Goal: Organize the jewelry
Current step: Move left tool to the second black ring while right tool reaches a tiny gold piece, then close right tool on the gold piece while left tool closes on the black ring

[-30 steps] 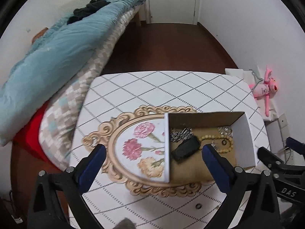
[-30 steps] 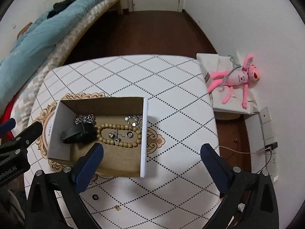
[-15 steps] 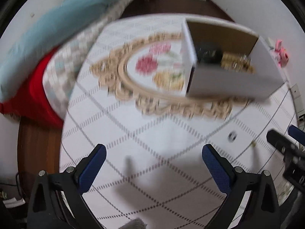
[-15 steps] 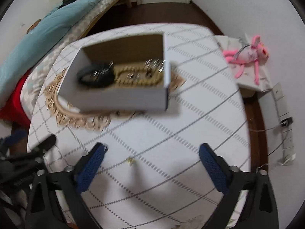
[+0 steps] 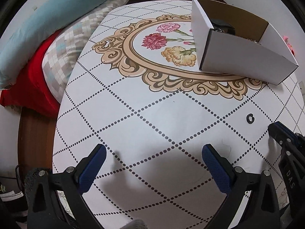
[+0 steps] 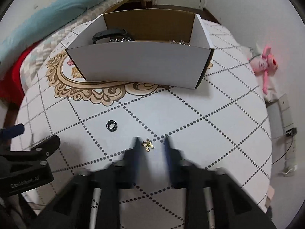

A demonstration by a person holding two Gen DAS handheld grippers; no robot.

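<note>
The right claw (image 6: 150, 143) points steeply down at the white table (image 6: 209, 133) with its dotted diamond pattern. Its blue-padded fingers (image 6: 136, 148) are blurred, and its jaws have just been closing; they stand narrow now, with a small gold H-shaped jewelry piece (image 6: 147, 145) lying on the table between the tips. A gap shows on each side of the piece, so the pads do not press on it.

Just left of that claw and a little ahead lies a small dark open ring (image 6: 111, 125), flat on the table and apart from the gold piece. Further ahead stands the white cardboard box with a brown inside (image 6: 141, 63), resting partly on the table's printed gold scroll frame (image 6: 91, 95). Over its near wall show a black band (image 6: 109, 34) and bits of silver chain (image 6: 121, 39); the rest of its contents is hidden.

The left claw (image 5: 154, 164) hangs over bare table with its blue pads (image 5: 93, 164) wide apart and nothing between them. From its view the dark ring (image 5: 250, 118) lies ahead and to the right, the box (image 5: 238, 57) stands far ahead on the right, and the tip of the right claw (image 5: 282, 135) enters at the right edge.

Left of both claws, beyond the table edge, is a bed with a light blue quilt (image 5: 47, 19). A pink plush toy (image 6: 266, 63) lies to the right.
</note>
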